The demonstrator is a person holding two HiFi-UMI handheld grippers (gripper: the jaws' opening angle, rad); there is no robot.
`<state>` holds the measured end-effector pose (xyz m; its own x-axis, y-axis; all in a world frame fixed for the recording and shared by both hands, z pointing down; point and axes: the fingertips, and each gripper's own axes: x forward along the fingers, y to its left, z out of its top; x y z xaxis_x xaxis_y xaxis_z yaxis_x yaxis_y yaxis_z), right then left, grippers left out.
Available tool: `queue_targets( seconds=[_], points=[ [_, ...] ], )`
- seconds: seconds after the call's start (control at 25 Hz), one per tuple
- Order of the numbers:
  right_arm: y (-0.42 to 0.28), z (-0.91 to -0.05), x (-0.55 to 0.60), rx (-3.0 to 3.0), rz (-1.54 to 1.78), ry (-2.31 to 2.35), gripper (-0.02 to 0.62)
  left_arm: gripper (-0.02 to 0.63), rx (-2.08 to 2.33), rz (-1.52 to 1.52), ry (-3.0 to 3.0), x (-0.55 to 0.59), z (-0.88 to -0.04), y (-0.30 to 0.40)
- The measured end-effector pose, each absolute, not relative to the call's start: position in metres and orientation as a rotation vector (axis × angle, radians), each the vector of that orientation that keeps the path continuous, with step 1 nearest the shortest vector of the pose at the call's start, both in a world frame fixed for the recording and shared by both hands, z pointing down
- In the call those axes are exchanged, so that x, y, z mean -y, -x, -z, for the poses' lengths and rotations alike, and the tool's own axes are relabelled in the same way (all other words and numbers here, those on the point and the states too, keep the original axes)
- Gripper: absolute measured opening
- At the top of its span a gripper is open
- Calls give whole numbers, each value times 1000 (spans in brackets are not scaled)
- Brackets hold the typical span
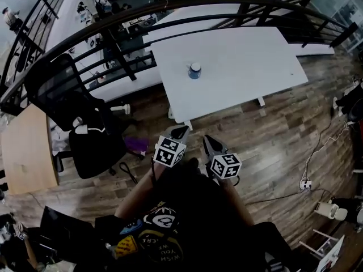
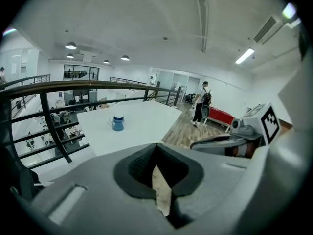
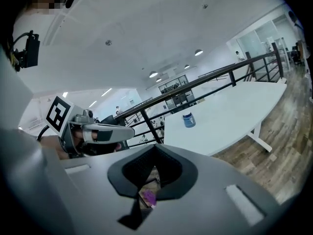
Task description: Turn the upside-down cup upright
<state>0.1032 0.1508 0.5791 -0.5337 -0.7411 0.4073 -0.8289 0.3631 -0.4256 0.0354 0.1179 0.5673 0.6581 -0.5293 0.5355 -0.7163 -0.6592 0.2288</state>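
A blue cup [image 1: 194, 71] with a white end facing up stands on the white table [image 1: 249, 67], near its left part. It also shows in the left gripper view as the cup [image 2: 118, 123] and in the right gripper view as the cup [image 3: 189, 120], far ahead of both grippers. My left gripper [image 1: 180, 132] and right gripper [image 1: 209, 144] are side by side over the wooden floor, short of the table's near edge. Both point toward the table. Each is shut with nothing between its fingers, as the left gripper [image 2: 156, 148] and right gripper [image 3: 155, 150] show in their own views.
A black office chair [image 1: 79, 123] stands left of the grippers, beside a wooden desk [image 1: 25, 152]. A curved black railing [image 1: 170, 7] runs behind the table. A purple item [image 1: 136, 145] lies on the floor. Cables and a power strip [image 1: 306, 183] lie at the right. A person [image 2: 202, 106] walks far off.
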Motion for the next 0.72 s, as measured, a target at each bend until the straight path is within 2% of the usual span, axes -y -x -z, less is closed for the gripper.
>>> queue_targets(
  seconds=[0.36,0.72],
  points=[
    [-96,-619,-46,2458,-864,-1273,-2,5,1028,-624,-2350,-17,-600,-25],
    [-81,-703,87,2359,-703,-1261,8,5,930,-658,-2308,89,-660,-11]
  ],
)
